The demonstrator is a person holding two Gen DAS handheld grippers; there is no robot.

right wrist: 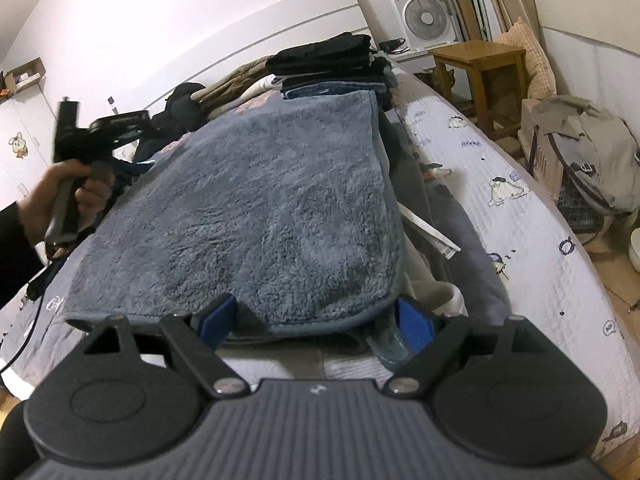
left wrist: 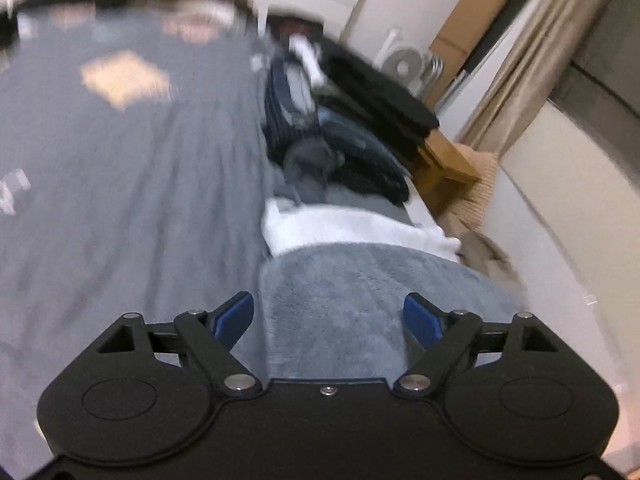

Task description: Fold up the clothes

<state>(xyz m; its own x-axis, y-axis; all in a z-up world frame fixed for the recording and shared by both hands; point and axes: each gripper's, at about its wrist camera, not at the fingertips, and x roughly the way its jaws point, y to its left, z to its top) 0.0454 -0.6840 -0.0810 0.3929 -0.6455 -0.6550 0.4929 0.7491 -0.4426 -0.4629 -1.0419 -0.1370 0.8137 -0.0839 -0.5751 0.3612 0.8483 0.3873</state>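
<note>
- Bedroom scene: white quilted bedspread with small cartoon prints [right wrist: 516,216] on the bed, white box fan [right wrist: 426,18] and wooden stool [right wrist: 480,66] behind.
- Folded grey-blue fleece garment [right wrist: 256,216] lying flat mid-bed, on other clothes.
- Stack of folded dark clothes [right wrist: 332,64] just beyond it.
- Right hand-held gripper [right wrist: 316,320] spread wide at the fleece's near edge, gripping nothing.
- Left hand-held gripper [left wrist: 330,320] likewise apart above the fleece, empty.

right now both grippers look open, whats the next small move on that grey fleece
Probably ease the right gripper forward and close on the grey fleece near edge: its open jaws already straddle that hem, while the left gripper is lifted away at the far side.
</note>
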